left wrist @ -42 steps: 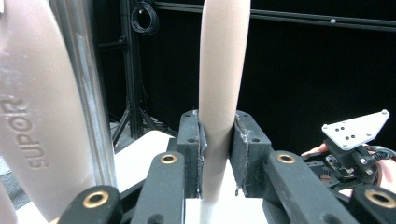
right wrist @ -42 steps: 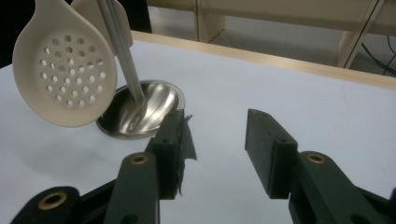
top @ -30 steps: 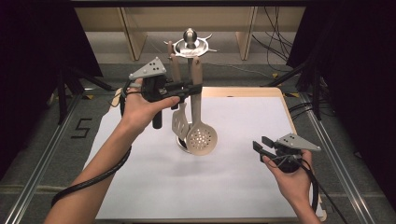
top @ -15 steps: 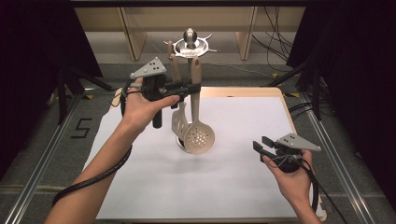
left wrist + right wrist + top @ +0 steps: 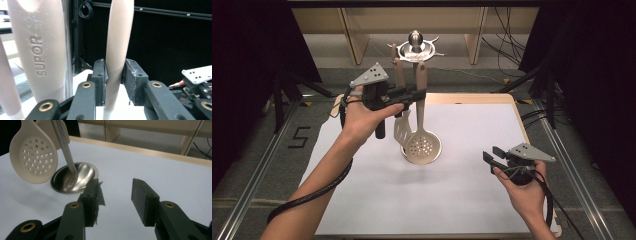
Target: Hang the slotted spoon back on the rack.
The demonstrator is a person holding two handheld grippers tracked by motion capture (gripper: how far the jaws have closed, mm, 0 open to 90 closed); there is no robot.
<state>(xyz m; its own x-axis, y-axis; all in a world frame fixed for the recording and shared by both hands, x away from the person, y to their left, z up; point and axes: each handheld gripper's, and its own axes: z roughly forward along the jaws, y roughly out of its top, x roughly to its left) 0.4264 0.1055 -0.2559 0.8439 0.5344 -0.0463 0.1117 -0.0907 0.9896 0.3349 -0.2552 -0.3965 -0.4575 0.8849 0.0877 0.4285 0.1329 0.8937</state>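
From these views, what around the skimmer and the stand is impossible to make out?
- Skimmer handle: the left gripper view's top edge cuts off its hook end; whether it hangs on the rack is too small to tell in the high view.
- Pads: left gripper view; contact with the handle on this side is unclear.
- Spatula: high view; left gripper covers its middle.
- Stand base: high view; the skimmer bowl hides it.

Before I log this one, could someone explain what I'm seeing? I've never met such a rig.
A person at a table holds a hand-operated two-jaw gripper in each hand. One camera looks down from above; the other two ride on the grippers and look along their jaws. On the white table stands a metal utensil stand with a round base, and beige utensils hang from it. The left gripper has its jaws around the handle of the slotted skimmer; they have just been opening, with the handle between them. The right gripper is open, holding nothing.
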